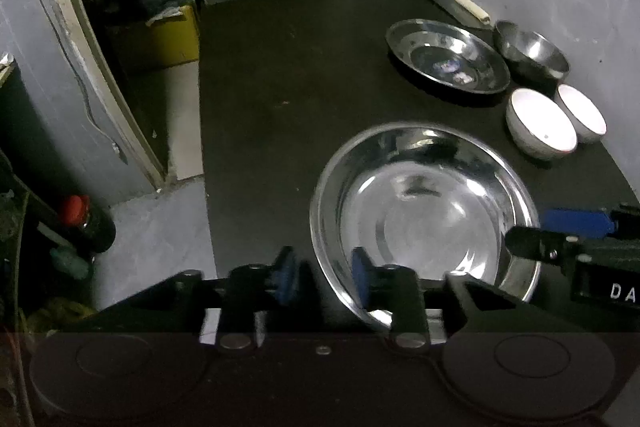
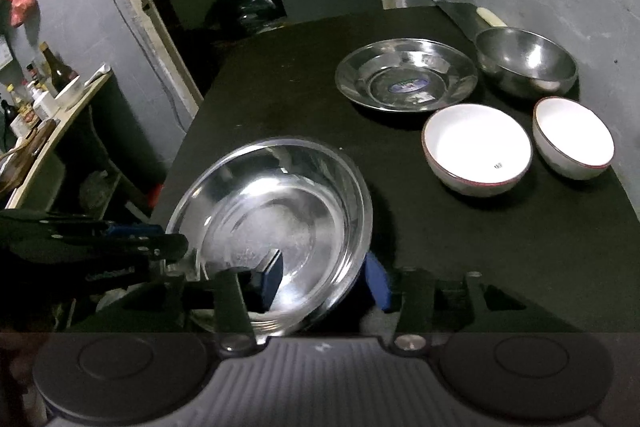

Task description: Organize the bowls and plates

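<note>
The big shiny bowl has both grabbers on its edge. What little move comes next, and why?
Probably close both grippers on the rim. The left gripper and right gripper each straddle the rim of the big steel bowl, jaws apparently not yet pinching. Once gripped, it could be lifted toward the steel plate and other bowls.

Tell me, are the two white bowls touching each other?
Apart. The right wrist view shows a strip of dark table between the larger white bowl and the smaller white bowl.
</note>
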A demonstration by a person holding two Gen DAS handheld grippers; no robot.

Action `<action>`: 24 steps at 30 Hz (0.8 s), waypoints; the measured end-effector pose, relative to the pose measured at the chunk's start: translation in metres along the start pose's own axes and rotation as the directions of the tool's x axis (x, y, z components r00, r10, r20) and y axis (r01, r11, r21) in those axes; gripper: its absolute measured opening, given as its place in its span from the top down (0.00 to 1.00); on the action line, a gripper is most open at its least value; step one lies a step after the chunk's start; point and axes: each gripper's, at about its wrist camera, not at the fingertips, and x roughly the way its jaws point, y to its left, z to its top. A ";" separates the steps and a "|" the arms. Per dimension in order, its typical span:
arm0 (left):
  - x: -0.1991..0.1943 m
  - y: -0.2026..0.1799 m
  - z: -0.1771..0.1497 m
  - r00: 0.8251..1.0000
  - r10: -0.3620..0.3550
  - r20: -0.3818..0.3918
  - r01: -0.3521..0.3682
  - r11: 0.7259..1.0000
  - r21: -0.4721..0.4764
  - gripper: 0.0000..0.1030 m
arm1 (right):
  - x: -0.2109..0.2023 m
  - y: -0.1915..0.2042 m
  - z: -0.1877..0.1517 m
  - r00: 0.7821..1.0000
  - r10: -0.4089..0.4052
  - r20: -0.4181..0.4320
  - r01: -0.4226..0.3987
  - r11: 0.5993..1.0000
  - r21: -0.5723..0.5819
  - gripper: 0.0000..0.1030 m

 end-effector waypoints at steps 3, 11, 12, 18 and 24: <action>-0.004 0.004 0.004 1.000 0.013 0.027 -0.013 1.000 -0.011 0.30 | -0.001 -0.001 0.000 1.000 -0.006 0.010 0.006 1.000 0.007 0.33; -0.017 0.016 0.019 0.987 0.010 0.161 0.004 0.996 -0.085 0.04 | -0.008 -0.013 0.005 0.997 -0.023 0.073 0.017 0.997 0.077 0.01; -0.020 0.018 0.022 0.982 0.005 0.189 0.014 0.995 -0.096 0.03 | -0.009 -0.016 0.008 0.996 -0.028 0.086 0.020 0.996 0.084 0.00; -0.029 0.015 0.049 0.924 0.012 0.382 0.031 0.994 -0.105 0.01 | -0.022 -0.043 0.034 0.974 -0.043 0.221 0.016 0.993 0.120 0.00; 0.003 -0.003 0.099 0.920 -0.002 0.392 0.009 1.000 -0.018 0.01 | -0.013 -0.076 0.085 0.960 -0.075 0.270 0.031 0.986 0.166 0.00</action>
